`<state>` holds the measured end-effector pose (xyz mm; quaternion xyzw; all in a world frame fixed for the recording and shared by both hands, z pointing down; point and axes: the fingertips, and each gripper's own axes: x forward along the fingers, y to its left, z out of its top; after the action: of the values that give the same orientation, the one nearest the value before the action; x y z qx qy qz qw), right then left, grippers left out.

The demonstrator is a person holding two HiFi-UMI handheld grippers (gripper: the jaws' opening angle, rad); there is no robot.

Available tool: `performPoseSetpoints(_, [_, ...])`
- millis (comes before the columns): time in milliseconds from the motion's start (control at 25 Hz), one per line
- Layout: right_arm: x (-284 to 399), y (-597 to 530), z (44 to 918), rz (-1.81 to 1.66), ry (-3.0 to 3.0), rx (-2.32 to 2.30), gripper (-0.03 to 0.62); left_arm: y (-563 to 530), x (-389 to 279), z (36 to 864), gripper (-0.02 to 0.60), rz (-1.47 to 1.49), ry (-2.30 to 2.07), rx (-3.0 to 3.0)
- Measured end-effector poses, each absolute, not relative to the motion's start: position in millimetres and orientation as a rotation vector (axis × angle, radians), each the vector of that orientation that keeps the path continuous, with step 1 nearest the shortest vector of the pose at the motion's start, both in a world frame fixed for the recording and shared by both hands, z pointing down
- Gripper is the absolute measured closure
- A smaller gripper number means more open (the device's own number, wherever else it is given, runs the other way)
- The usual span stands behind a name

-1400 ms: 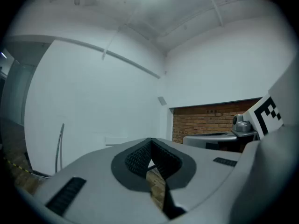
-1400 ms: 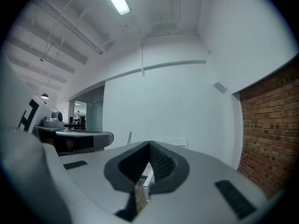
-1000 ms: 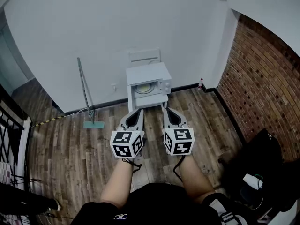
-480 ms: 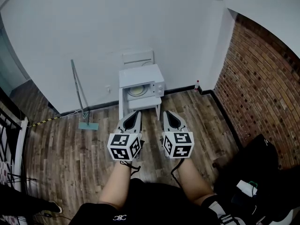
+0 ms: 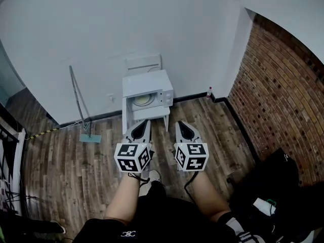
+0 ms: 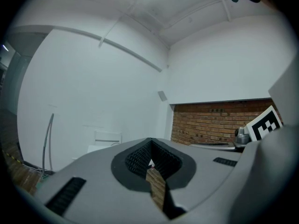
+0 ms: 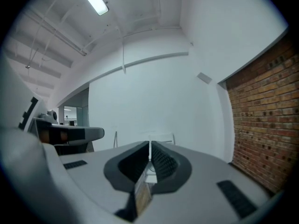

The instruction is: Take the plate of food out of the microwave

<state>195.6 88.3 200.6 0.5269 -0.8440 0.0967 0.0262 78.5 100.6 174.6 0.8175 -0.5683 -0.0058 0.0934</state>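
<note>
We hold the left gripper (image 5: pixel 146 121) and right gripper (image 5: pixel 178 123) clenched and empty at mid-frame. The plate (image 5: pixel 143 99) sits above them, inside the microwave (image 5: pixel 151 82).

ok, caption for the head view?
Shut, empty left gripper and right gripper point at the microwave, plate visible inside.

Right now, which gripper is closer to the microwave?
Left, slightly. The left gripper sits directly in front of the microwave, short of it; the right gripper is level with the left but offset toward the brick wall. Neither touches it.
</note>
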Motion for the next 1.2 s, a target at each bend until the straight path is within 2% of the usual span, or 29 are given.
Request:
performPoseSetpoints(400, [184,-10,204,0.268,-2.546,1.671,0.585,-7,60,184,0.591,-0.05,-1.611,2.439])
performPoseSetpoints(920, [106,-147,206,0.207,-2.517,1.598,0.585,-143,-10,195,0.591,-0.083,-1.597,2.396])
performPoseSetpoints(1200, [77,-195,243,0.275,-2.494,1.536,0.585,-188,-38,236,0.591,-0.088,-1.583,2.318])
